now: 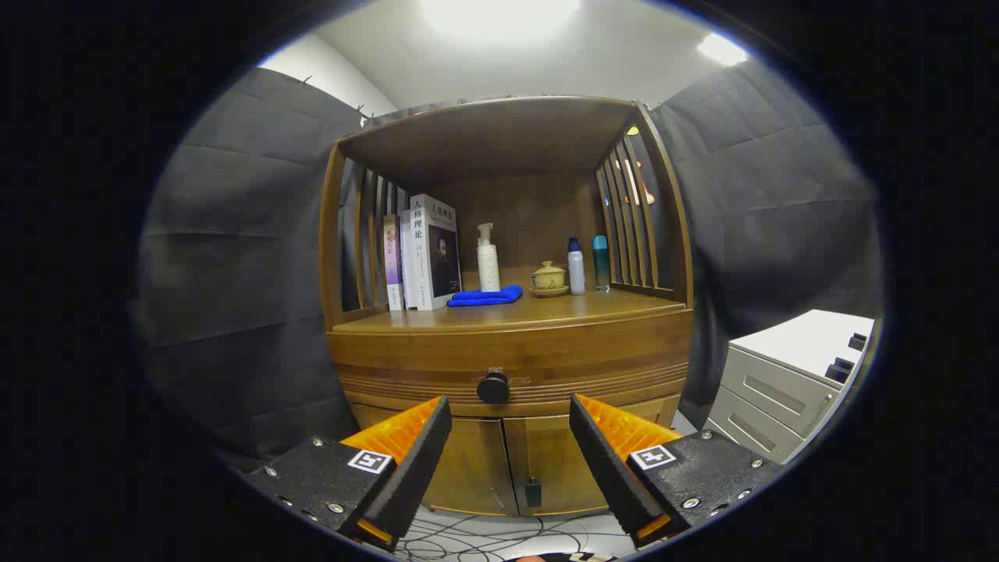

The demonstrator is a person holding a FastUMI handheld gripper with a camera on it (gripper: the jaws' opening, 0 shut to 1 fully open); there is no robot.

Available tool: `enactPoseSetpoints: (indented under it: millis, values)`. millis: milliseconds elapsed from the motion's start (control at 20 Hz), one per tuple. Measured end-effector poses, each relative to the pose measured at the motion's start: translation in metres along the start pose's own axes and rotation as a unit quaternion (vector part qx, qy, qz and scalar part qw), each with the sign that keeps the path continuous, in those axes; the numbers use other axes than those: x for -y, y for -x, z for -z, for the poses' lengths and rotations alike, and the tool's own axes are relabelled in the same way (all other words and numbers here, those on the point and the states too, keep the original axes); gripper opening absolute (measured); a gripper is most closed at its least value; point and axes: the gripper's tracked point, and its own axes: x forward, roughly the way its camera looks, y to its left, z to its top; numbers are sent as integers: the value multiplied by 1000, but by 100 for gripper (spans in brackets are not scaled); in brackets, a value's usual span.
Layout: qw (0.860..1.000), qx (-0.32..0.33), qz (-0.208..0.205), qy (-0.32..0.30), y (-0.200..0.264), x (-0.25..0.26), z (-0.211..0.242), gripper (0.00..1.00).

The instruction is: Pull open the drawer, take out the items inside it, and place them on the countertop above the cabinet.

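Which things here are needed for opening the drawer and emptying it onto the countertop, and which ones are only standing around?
Needed: drawer (closed), its knob just ahead of the open gripper, countertop.

Only standing around: books, pump bottle, blue cloth, lidded cup, two small bottles, grey cabinet.

Wooden cabinet (pixel 511 343), countertop (pixel 538 311) under a slatted shelf frame. On countertop: books (pixel 421 254) upright at one end, blue cloth (pixel 485 297) flat just beside them, white pump bottle (pixel 488 259) behind cloth, small lidded cup on saucer (pixel 549 279), then white bottle (pixel 576 267) and teal bottle (pixel 599 264) side by side. Drawer (pixel 511 367) below, closed, round dark knob (pixel 493 386). Gripper (pixel 510 425) fingers spread apart, short of knob.
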Motion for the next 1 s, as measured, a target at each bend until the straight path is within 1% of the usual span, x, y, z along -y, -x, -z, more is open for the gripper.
enactPoseSetpoints:
  millis: [350, 1000]
  values:
    - [1000, -9, -16, 10, -1, -5, 6, 95]
    - [1000, 0, -27, 0, -2, -8, 0, 95]
